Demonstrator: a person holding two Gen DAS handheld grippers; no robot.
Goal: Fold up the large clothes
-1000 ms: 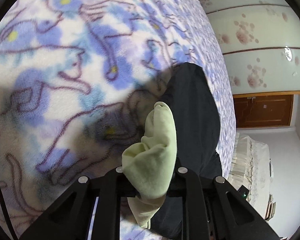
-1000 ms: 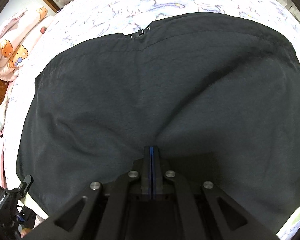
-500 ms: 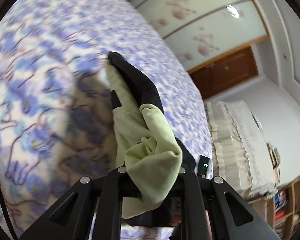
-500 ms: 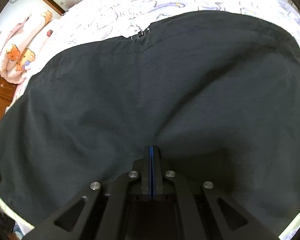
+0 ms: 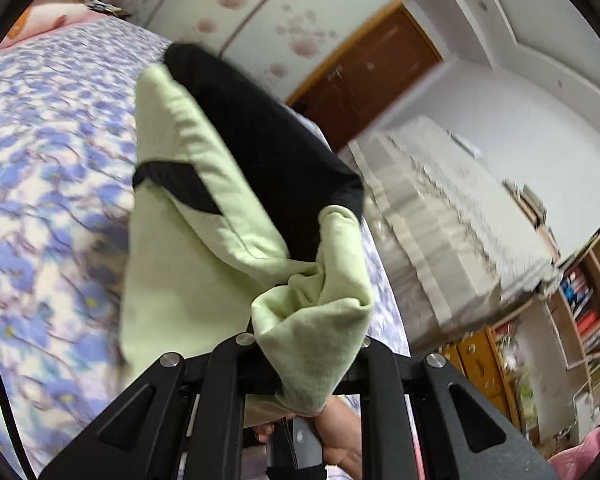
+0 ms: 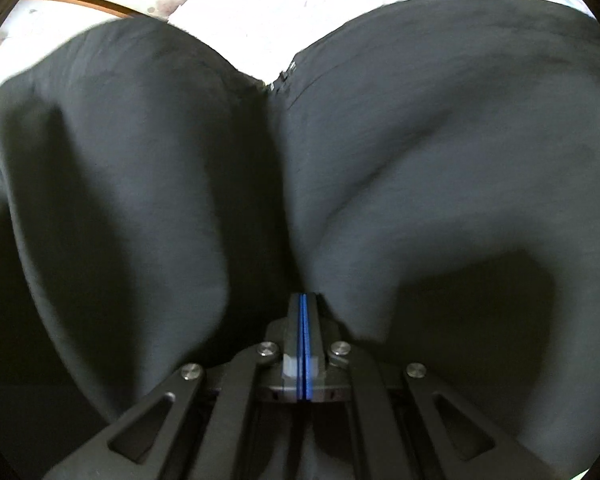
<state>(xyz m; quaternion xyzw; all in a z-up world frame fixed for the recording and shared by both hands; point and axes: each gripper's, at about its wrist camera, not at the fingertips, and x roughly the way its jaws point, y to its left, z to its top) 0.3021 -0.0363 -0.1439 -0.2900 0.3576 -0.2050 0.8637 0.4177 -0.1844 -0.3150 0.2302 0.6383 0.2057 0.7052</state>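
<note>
A large garment, black outside (image 5: 260, 128) with a pale green lining (image 5: 188, 272), hangs lifted above the flowered bed sheet (image 5: 40, 160). My left gripper (image 5: 306, 336) is shut on a bunched wad of the green lining, which hides its fingertips. In the right wrist view the black garment (image 6: 420, 160) fills nearly everything, creased into two bulging halves that meet at a small fastener (image 6: 280, 80). My right gripper (image 6: 304, 300) is shut, its blue pads together, with the black cloth gathering at its tip.
A person's hand (image 5: 340, 432) shows beneath the left gripper. Beyond the bed stand flowered sliding doors (image 5: 260, 8), a brown door (image 5: 364, 76), a cloth-covered piece of furniture (image 5: 440, 208) and a bookshelf (image 5: 584, 292). Pale bed sheet (image 6: 260, 20) shows past the garment.
My left gripper has risen and rolled, pulling the garment up off the bed. In the right wrist view the flat black cloth has buckled into two folds, its left half drawn closer.
</note>
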